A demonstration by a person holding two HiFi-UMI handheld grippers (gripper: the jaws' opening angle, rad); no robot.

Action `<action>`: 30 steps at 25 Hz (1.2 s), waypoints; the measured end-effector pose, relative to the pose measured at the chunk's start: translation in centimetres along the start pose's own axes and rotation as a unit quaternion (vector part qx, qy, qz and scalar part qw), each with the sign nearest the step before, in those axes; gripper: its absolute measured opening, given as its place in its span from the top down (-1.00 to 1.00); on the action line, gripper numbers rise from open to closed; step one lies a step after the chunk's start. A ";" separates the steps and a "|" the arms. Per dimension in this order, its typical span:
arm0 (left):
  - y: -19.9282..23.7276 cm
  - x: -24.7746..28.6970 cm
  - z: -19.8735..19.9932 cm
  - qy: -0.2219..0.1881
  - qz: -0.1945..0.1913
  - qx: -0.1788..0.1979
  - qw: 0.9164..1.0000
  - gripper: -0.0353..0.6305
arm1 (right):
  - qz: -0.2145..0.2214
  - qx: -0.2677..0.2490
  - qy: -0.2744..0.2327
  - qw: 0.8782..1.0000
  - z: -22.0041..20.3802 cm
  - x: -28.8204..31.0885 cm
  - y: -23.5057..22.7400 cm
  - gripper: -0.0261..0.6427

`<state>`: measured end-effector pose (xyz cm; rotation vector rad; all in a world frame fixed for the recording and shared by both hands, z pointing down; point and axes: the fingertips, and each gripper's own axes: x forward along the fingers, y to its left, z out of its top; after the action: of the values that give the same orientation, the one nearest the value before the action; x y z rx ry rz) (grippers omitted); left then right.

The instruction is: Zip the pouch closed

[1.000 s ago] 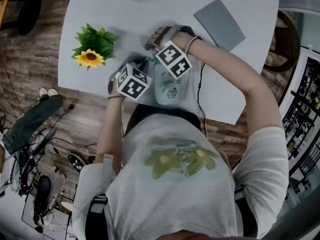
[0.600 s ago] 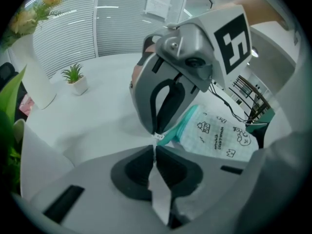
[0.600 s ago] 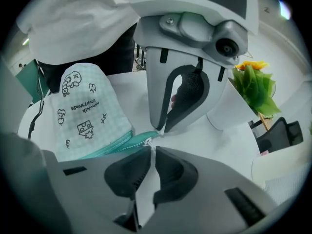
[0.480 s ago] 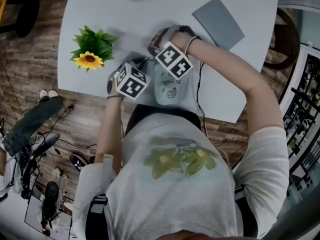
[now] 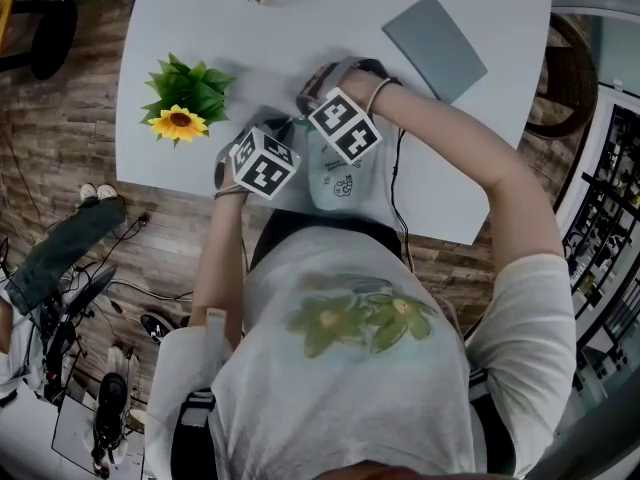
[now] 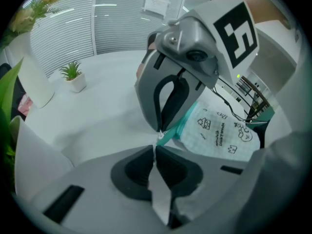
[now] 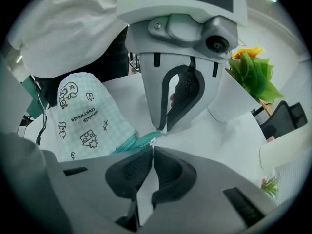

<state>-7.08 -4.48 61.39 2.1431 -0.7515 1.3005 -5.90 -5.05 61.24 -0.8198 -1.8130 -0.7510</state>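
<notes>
Right gripper view: the right gripper (image 7: 152, 150) has just been closing its jaws, and they are now meeting on what appears to be the pull (image 7: 155, 139) at the teal zip (image 7: 136, 141) end. I am bracing that end with the left gripper (image 7: 165, 128), jaws pinched together on it. The pouch (image 7: 92, 126) is lying flat on the table (image 7: 219, 140), near its front edge. Its doodle print is carrying lettering too small to read.
</notes>
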 end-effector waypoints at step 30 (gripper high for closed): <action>0.4 0.7 0.0 -0.005 0.023 -0.047 0.999 0.82 | -0.034 0.189 -0.023 0.981 -0.7 -1.0 0.5 0.87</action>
<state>-7.09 -4.95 62.07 2.0693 -0.8548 1.2541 -4.80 -5.52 60.60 -0.5292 -1.9529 -0.4109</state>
